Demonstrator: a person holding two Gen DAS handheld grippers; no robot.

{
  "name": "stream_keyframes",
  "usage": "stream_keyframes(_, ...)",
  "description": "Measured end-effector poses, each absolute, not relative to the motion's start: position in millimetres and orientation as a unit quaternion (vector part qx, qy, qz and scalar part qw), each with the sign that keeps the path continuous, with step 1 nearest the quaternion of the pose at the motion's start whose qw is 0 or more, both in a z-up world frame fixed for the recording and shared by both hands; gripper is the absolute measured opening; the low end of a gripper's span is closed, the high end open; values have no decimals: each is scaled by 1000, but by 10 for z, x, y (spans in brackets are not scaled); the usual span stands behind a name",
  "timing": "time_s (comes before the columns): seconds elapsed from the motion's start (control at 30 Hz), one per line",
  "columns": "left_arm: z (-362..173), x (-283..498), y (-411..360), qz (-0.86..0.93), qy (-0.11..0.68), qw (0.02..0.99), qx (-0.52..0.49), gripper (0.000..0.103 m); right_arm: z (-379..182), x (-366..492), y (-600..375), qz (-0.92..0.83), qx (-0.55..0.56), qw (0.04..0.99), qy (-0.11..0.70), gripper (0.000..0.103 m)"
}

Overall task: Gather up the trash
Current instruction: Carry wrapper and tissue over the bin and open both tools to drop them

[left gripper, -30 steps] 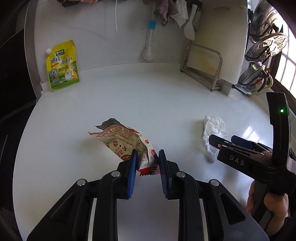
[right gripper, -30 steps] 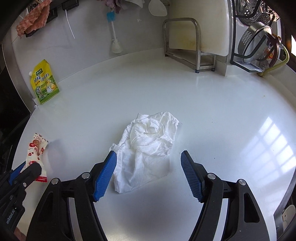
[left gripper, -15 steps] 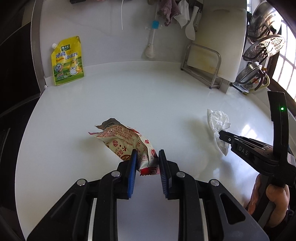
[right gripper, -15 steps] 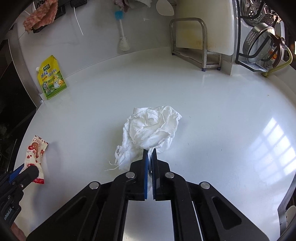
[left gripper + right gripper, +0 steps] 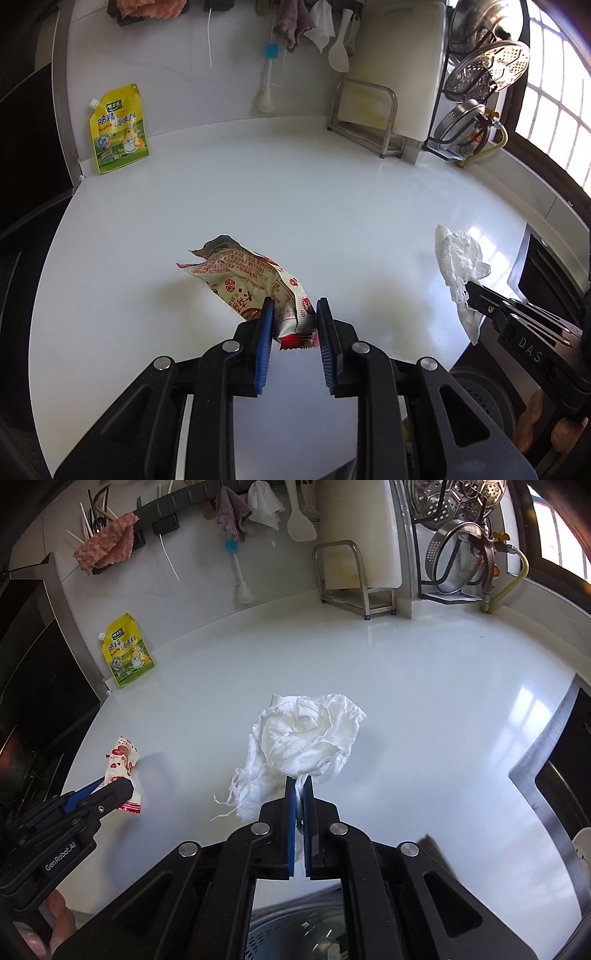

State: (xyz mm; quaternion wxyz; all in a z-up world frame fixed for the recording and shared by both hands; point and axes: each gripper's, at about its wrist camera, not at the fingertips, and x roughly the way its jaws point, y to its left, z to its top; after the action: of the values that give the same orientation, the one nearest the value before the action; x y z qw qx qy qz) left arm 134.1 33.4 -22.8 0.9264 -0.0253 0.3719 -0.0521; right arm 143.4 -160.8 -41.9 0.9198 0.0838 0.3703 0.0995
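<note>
The left hand-held gripper (image 5: 294,317) is clenched on the near end of a torn red-and-white snack wrapper (image 5: 255,280), its blue pads pressing the crumpled foil from both sides; the open, ragged end of the wrapper juts away from the fingers above the white desk (image 5: 258,192). The right hand-held gripper (image 5: 300,786) is clamped tight on the lower edge of a crumpled white tissue (image 5: 306,738), the pads all but meeting with only a thin fold of paper between them, and loose shreds trail off to the left of the wad. Seen from the left wrist, the tissue hangs at the front right edge of the desk, near the corner. From the right wrist, the wrapper sits off to the left in the other gripper. Below the right gripper, past the front edge of the desk, a round metal rim with a perforated surface shows, though what it belongs to is hard to tell. At the back of the desk a yellow seasoning pouch (image 5: 118,129) leans against the wall, and a white cutting board (image 5: 395,66) stands in a metal rack (image 5: 365,114) further right.
</note>
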Motion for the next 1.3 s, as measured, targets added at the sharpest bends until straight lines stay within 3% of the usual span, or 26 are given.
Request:
stream_keyframes(0.73,-422,172,-444,-141,391,909,35,23,-638,-332,-2137,47,112,918,378,3)
stream_keyframes(1.3,-789,-64,-667,-154,438,885,40,23,-920,-709,-2204,55,121,906,402,4)
